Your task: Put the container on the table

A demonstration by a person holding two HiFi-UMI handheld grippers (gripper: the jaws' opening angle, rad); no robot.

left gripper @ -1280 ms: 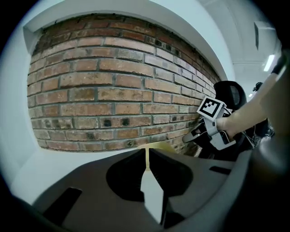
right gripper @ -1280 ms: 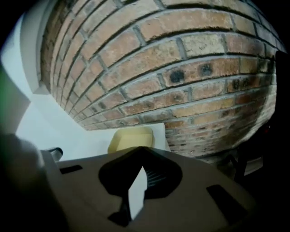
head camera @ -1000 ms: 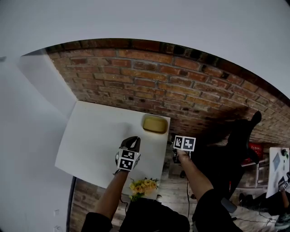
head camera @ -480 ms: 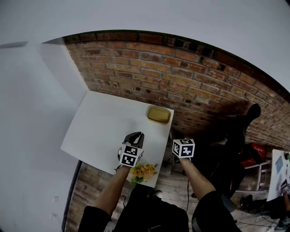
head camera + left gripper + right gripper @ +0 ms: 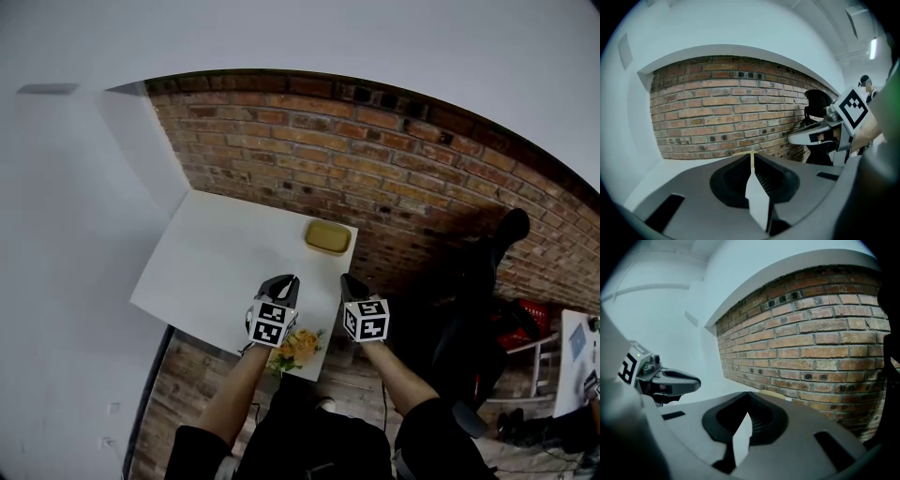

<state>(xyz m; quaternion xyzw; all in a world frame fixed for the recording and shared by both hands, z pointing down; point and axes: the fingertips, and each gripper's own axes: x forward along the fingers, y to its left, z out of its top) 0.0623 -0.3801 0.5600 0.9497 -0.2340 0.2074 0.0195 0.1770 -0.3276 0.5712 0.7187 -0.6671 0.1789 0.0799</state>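
Note:
The shallow yellow container (image 5: 328,237) stands on the white table (image 5: 220,262), at its far right corner next to the brick wall. My left gripper (image 5: 285,280) hovers over the table's near right part, jaws shut and empty. My right gripper (image 5: 349,279) is beside it at the table's right edge, also shut and empty. Both point toward the container, well short of it. In the left gripper view, a sliver of the container (image 5: 744,153) shows just past the closed tips (image 5: 751,155), with the right gripper (image 5: 820,136) on the right. The right gripper view shows the container's edge (image 5: 774,394) beyond its tips (image 5: 749,394).
A bunch of yellow and orange flowers (image 5: 299,344) sits at the table's near right corner, under my left hand. The brick wall (image 5: 394,178) backs the table and a white wall closes its left side. A dark chair (image 5: 487,272) and a red crate (image 5: 531,310) stand to the right.
Both grippers have risen and moved forward. The right one came up from beside the table's right edge, rolled, and now sits level with the left one.

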